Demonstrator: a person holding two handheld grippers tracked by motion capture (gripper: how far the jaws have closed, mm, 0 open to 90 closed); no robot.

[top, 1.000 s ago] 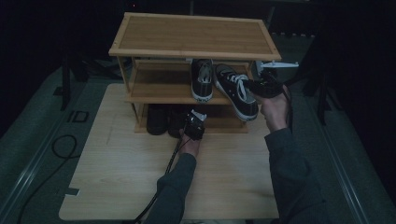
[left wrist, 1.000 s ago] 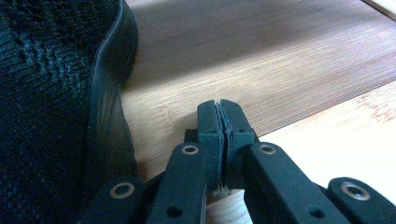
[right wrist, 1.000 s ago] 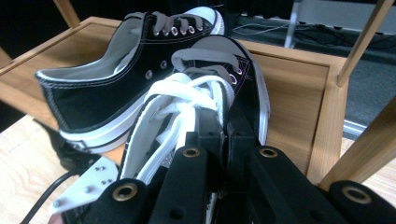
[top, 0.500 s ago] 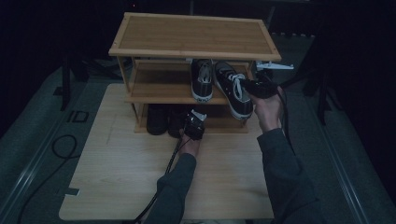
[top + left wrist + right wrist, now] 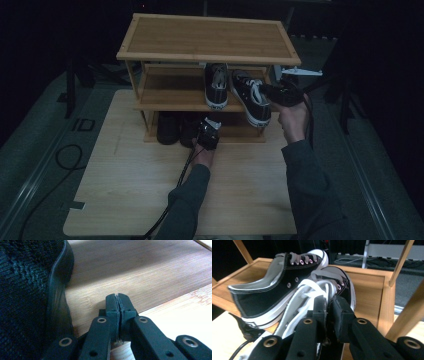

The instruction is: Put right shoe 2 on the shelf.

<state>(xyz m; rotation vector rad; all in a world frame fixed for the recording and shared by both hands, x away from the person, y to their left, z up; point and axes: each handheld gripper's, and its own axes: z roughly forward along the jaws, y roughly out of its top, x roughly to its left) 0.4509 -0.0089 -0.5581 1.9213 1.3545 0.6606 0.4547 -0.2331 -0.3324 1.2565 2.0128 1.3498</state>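
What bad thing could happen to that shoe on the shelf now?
The right claw has just been opening around the right sneaker, whose heel sticks out past the middle shelf edge. If let go there, it might tip off. It sits tilted against the other sneaker, so a bump could shove that one too. The loose laces could snag on the claw.

Left gripper [image 5: 209, 131] low, jaws pressed together; right gripper [image 5: 280, 93] raised, jaws just been opening slightly.
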